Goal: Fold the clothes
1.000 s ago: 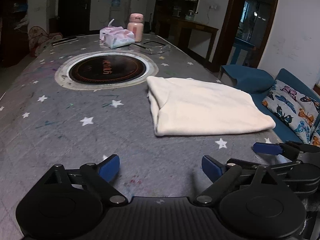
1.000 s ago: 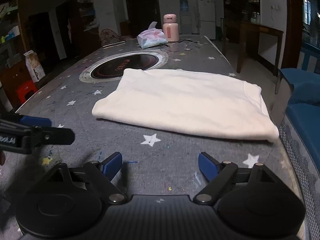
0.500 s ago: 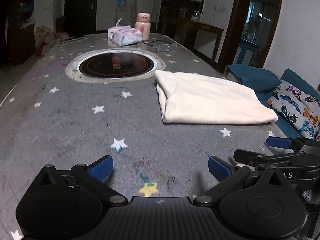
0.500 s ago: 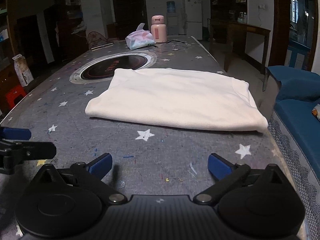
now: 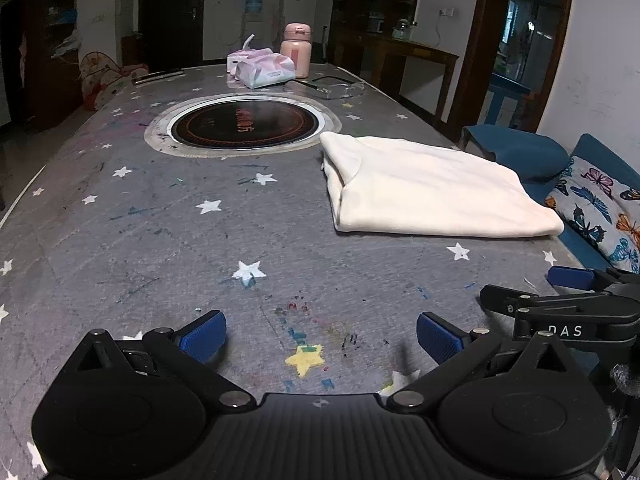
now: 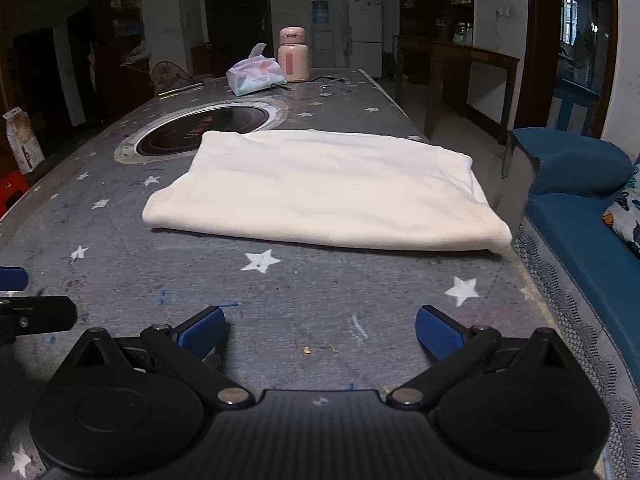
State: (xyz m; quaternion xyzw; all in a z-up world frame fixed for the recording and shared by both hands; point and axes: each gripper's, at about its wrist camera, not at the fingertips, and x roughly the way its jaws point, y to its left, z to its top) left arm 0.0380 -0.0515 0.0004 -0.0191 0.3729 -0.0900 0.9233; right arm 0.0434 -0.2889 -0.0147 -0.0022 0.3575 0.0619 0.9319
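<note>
One cream garment [image 6: 324,188] folded flat on table [image 6: 280,292]; both tongs gaping, empty.

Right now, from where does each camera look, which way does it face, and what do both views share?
Left wrist: sits on the left gripper, looking down the table; its open blue fingers show, the right gripper at right.
Right wrist: sits on the right gripper, facing the folded cream garment; the left gripper's tip at left.
Shared: garment, round cooktop, tissue pack, pink flask.
</note>
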